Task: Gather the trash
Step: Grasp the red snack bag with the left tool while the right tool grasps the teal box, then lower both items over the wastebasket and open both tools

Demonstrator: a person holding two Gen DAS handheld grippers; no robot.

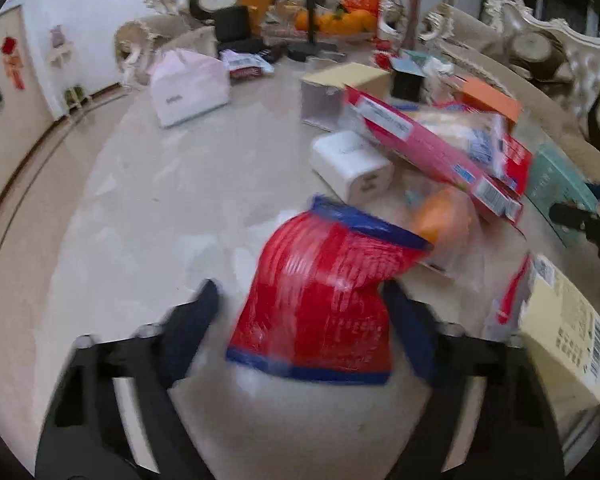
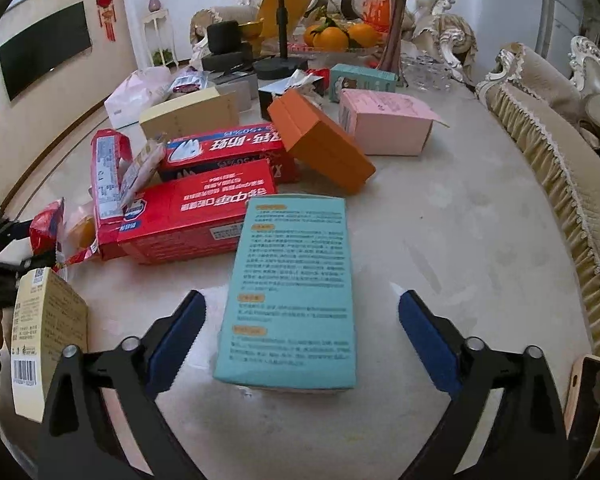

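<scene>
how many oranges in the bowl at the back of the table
3 show in the right wrist view: left orange, front middle orange, right orange. More may be hidden behind them.

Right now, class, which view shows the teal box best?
The right wrist view: the teal box lies whole between the open right gripper. The left wrist view catches only part of it, at the right edge.

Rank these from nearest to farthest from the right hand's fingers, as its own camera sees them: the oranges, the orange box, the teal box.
1. Teal box: lying flat between the fingers, apart from both.
2. Orange box: beyond it, tilted, mid-table.
3. Oranges: far end of the table, by the sofa.
</scene>
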